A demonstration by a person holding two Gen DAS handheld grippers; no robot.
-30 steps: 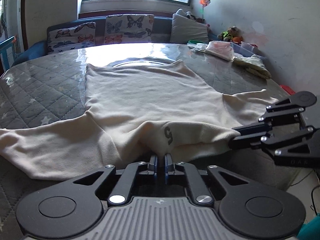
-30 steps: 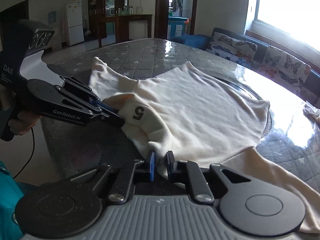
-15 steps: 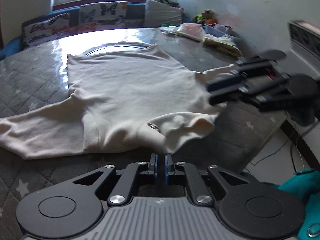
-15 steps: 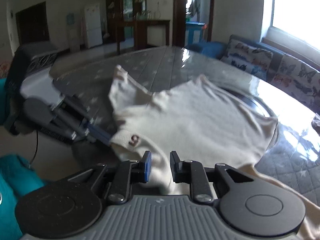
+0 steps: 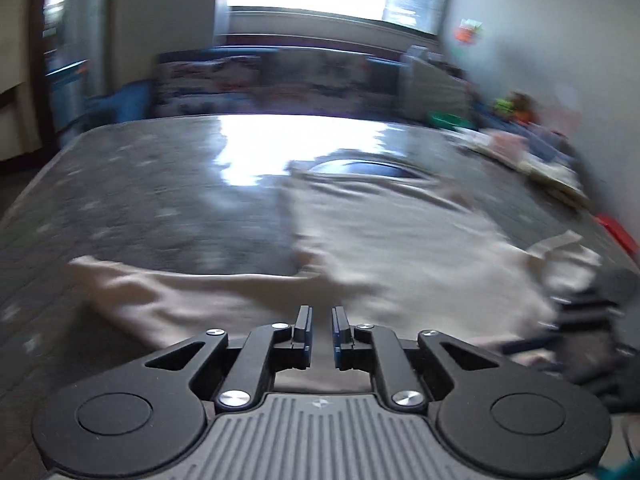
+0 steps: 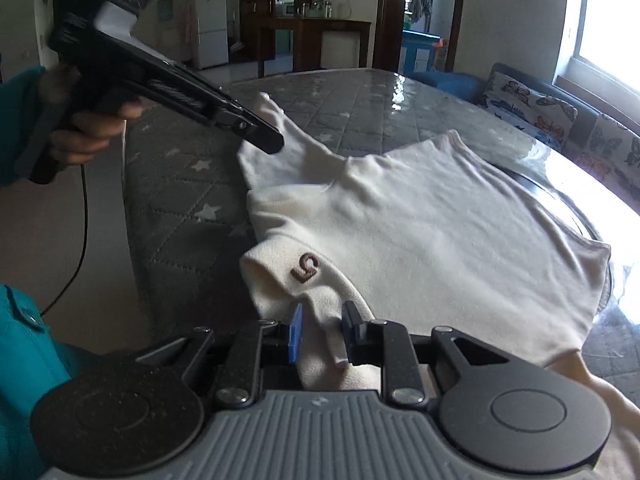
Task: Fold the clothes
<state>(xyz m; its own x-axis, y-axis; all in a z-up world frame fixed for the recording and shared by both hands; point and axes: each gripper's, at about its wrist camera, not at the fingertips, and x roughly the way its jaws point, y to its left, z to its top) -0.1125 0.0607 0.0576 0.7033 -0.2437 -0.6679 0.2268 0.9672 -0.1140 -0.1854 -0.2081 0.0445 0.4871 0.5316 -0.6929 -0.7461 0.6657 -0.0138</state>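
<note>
A cream long-sleeved top (image 6: 420, 216) lies spread on the grey quilted table (image 6: 192, 188), its collar with a brown mark (image 6: 305, 266) near the front edge. My right gripper (image 6: 322, 334) is open with a fold of the collar lying between its jaws. My left gripper (image 5: 321, 330) is slightly open and empty above the left sleeve (image 5: 168, 292); the left wrist view is blurred. From the right wrist view the left gripper (image 6: 272, 142) hangs over that sleeve (image 6: 280, 152), held by a hand.
A sofa with butterfly cushions (image 6: 560, 116) runs along the window wall. A pile of clothes (image 5: 532, 156) lies at the table's far right. A cable (image 6: 82, 236) hangs from the left gripper beside the table edge.
My left gripper let go of the collar, opened slightly and swung left toward the sleeve. My right gripper opened wider over the collar fold.
</note>
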